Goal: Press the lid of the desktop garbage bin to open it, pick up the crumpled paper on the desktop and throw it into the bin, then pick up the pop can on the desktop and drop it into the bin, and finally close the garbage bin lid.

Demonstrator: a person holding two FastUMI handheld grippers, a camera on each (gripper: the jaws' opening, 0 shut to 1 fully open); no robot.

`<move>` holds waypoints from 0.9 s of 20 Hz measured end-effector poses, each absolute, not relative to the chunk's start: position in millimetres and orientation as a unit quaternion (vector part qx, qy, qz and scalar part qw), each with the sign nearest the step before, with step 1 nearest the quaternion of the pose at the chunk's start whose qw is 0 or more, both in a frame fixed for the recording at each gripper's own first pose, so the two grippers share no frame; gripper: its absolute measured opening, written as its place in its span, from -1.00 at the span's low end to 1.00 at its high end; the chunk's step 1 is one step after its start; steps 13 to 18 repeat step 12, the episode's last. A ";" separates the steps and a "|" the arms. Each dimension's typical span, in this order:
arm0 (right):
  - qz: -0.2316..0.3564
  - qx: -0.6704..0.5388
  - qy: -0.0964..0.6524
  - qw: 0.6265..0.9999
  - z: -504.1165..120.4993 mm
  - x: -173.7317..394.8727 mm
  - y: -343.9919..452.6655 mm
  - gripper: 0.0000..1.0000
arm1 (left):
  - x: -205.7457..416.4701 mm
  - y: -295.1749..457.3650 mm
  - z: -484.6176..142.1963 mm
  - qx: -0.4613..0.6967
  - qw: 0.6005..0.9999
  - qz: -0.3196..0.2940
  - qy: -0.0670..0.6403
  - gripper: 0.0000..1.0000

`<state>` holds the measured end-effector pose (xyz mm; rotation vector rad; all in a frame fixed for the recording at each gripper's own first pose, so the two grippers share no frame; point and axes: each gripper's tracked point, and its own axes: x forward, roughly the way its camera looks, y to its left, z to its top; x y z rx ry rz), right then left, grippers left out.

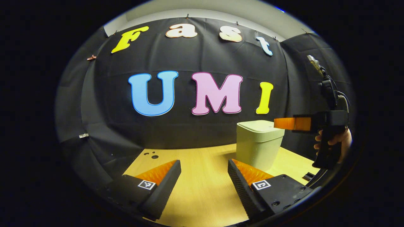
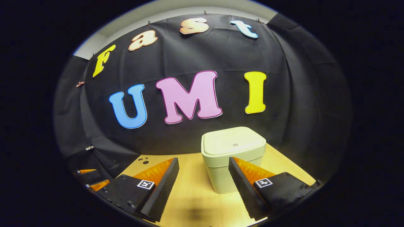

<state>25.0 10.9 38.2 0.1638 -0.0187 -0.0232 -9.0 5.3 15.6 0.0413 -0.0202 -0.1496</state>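
Desktop garbage bin [image 2: 233, 157], pale off-white w/ rounded corners, stands upright on the light wood tabletop [image 2: 192, 195] near the black cloth wall at the back. Lid [image 2: 234, 142] lies flat on top, closed, w/ a tiny dot near its centre.

Right gripper view: right gripper [image 2: 203, 176] sits low over the tabletop just in front of the bin, jaws wide apart, nothing between them. Bin is a bit right of centre; the right-hand finger overlaps the bin's lower front in the view, can't tell if touching. A few small dark holes [image 2: 143, 160] mark the tabletop far left near the wall. At the lower left edge, tips of the left gripper [image 2: 91, 178] peek in.

Left gripper view: left gripper [image 1: 204, 179] hangs over bare tabletop, jaws wide apart, empty. Bin is right of centre, beyond the right-hand finger. Right gripper shows far right, held side-on by a person's hand [image 1: 331, 140] on its dark grip, w/ a cable at its top; its fingers reach level w/ the bin's lid, tip over the lid's right edge, contact unclear. Same dark holes near the wall, left side.
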 end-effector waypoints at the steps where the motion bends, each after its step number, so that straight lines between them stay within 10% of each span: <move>1: -0.013 0.077 -0.010 0.997 34.5 17.7 12.8 0.97 | -9.1 4.2 13.5 0.016 0.997 -0.077 -0.006 0.92; 18: 0.008 0.075 0.076 0.994 -32.6 -15.7 53.1 0.97 | -6.1 27.1 -25.0 -0.003 0.998 -0.051 0.036 0.91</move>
